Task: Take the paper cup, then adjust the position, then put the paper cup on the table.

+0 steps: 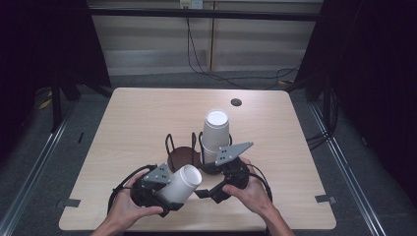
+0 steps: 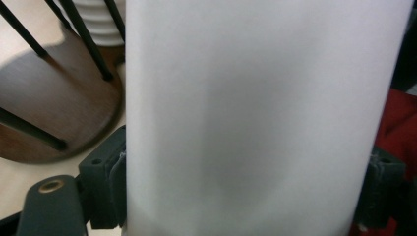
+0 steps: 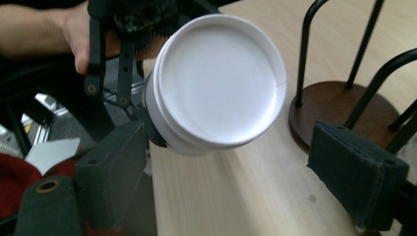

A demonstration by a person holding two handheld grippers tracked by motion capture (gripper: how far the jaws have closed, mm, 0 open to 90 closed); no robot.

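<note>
A white paper cup (image 1: pixel 183 183) lies tilted in my left gripper (image 1: pixel 172 191), its closed base pointing up and to the right. In the left gripper view the cup (image 2: pixel 265 113) sits between both pads (image 2: pixel 105 189), which press on its sides. My right gripper (image 1: pixel 210 191) is just right of the cup with its jaws spread. In the right gripper view the cup's round base (image 3: pixel 216 83) faces the camera, beyond the open right gripper (image 3: pixel 236 177); its pads (image 3: pixel 113 172) do not touch it. A person's hands hold both grippers.
A cup rack with dark wooden bases (image 1: pixel 182 156) and black wire posts stands mid-table; its right bay holds an upside-down stack of white cups (image 1: pixel 215 132). The wooden table (image 1: pixel 147 113) has a small dark hole (image 1: pixel 236 102) near its far edge. Cables trail on the floor behind.
</note>
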